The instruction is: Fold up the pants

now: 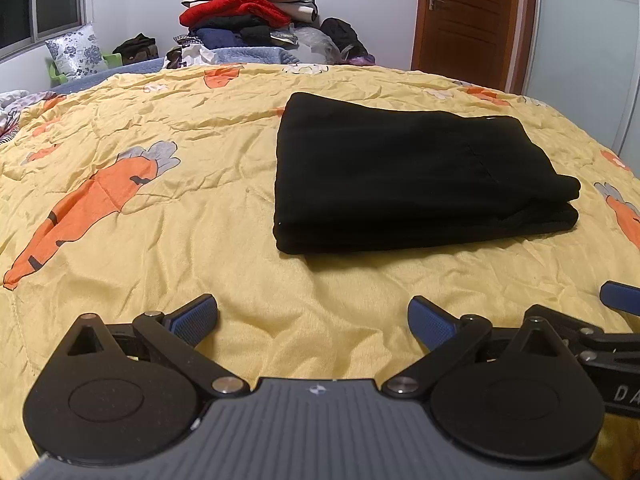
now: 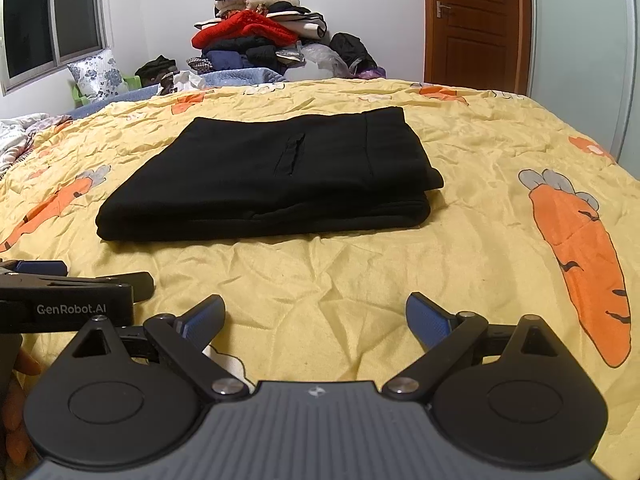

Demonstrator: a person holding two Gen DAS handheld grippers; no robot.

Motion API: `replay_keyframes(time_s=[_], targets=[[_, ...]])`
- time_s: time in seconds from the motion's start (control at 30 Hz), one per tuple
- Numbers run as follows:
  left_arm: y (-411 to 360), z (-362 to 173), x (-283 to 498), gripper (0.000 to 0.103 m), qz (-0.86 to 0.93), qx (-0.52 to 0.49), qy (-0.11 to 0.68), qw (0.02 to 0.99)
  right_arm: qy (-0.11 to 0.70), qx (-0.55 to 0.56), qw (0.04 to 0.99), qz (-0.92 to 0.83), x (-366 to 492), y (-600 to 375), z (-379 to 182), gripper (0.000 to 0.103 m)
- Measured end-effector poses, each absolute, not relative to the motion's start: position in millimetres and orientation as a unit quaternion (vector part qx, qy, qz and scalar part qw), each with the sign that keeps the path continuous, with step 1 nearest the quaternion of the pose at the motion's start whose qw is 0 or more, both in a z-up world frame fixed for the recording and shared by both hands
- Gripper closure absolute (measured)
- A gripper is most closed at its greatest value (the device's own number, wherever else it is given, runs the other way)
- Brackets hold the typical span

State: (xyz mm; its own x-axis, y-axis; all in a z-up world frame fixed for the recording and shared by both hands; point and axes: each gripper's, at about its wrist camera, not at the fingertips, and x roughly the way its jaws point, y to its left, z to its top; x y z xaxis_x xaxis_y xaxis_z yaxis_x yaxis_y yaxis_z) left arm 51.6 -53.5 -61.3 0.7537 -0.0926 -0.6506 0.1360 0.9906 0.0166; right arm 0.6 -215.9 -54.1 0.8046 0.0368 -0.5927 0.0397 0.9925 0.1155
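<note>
Nearest me, my left gripper (image 1: 313, 322) sits with its blue-padded fingers spread wide and nothing between them, just wrinkled yellow quilt (image 1: 160, 240) underneath. My right gripper (image 2: 315, 320) is the same: jaws wide apart, empty, hovering over the quilt close beside the left one, whose black body marked "GenRobot.AI" pokes into my right view from the left edge.

A little farther out, the black pants (image 2: 272, 184) lie on the quilt as a neat folded rectangle of stacked layers, well clear of both grippers. From the left camera they sit right of centre; from the right camera, left of centre, so they lie ahead between my two hands. A pocket slit shows on the top layer.

Orange carrot prints (image 2: 580, 256) flank the pants on the quilt. Beyond the far edge of the bed I see a tall heap of clothes (image 1: 244, 12) against the wall, a floral pillow (image 1: 76, 52) by the window at far left, and a brown wooden door (image 2: 476, 20) at far right.
</note>
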Motion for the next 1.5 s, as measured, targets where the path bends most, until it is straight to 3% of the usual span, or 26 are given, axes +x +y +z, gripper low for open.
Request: replay_keyframes(time_s=[1.5], targets=[[-53.0, -61.4, 51.0, 0.0, -0.062, 0.031, 0.345, 0.936, 0.326, 0.026, 0.945, -0.006, 3.8, -207.6, -57.9, 0.0]])
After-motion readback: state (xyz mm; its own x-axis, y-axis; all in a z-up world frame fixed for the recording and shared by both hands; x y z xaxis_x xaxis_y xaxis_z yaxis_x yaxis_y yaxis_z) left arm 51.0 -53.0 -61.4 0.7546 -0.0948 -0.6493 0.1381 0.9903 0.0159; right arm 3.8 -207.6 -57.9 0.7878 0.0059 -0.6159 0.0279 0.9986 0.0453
